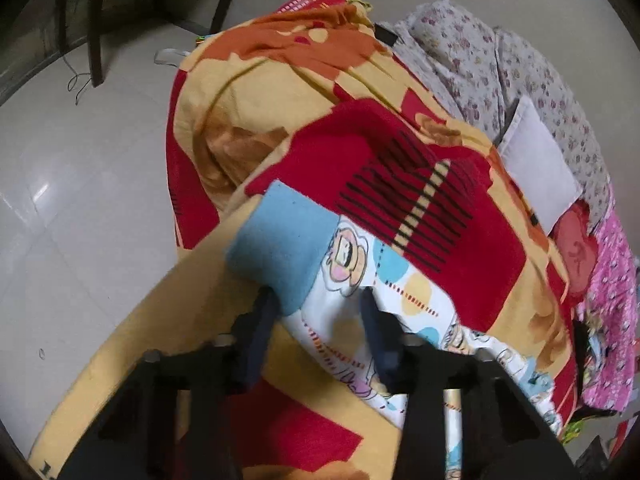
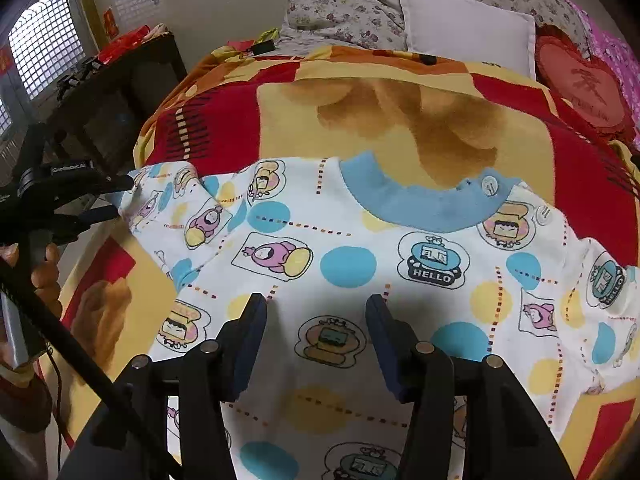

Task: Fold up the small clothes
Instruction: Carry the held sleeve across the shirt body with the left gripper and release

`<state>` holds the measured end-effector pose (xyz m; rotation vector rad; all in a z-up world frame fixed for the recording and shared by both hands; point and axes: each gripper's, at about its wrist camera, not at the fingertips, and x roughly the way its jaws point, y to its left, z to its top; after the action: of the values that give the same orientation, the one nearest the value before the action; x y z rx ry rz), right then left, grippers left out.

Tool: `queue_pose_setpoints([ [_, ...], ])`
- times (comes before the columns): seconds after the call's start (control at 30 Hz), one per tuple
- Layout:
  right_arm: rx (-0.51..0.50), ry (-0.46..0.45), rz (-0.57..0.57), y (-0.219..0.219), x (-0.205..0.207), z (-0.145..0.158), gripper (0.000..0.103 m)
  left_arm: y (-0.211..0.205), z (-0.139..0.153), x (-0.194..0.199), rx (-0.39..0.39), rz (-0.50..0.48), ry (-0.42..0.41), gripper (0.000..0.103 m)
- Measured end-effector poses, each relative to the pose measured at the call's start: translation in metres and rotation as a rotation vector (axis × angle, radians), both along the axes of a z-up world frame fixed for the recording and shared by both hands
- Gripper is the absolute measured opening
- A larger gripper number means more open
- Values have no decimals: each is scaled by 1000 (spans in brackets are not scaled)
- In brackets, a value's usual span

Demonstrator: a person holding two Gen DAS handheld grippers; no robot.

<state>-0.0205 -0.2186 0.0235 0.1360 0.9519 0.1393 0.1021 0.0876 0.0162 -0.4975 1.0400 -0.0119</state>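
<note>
Shirt (image 2: 340,248) flat under wide-open right tongs (image 2: 316,312), sleeve between open left tongs (image 1: 316,304).

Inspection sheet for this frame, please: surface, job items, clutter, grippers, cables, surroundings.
Surface: bed under a red and yellow blanket.
Job's things: white cartoon-print child's top lying flat, blue collar away from the camera.
Clutter: white pillow, red heart cushion, floral quilt, pink fabric.
Grippers: left gripper open around the sleeve's blue cuff; right gripper open over the top's body.
Cables: thin wire on the floor.
Surroundings: tiled floor, dark table, barred window.
</note>
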Motion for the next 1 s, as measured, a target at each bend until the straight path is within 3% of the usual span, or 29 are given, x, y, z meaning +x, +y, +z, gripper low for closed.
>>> queue_pose_setpoints([
  [0.03,5,0,-1,-1,0,0,57,-1,-1,0,16,3,2,15],
  [0.1,9,-1,-4,-3,-1,0,57,0,0,-1,-5,-2,-11,11],
  [0.27,18,-10,-17,-14,-7,3,57,-3,33,-18,-31,-13,-96,9],
  [0.47,31,-12,-86,-44,-15,6,57,-57,100,-49,-65,-169,-245,9],
  [0.6,41,-30,-155,-74,-26,15,58,-121,117,-69,-64,-317,-285,9],
  [0.77,58,-45,-265,-119,-44,22,62,-210,92,-94,-28,-509,-239,9],
  [1.0,96,-43,-342,-151,-58,20,62,-275,36,-107,35,-648,-117,10],
])
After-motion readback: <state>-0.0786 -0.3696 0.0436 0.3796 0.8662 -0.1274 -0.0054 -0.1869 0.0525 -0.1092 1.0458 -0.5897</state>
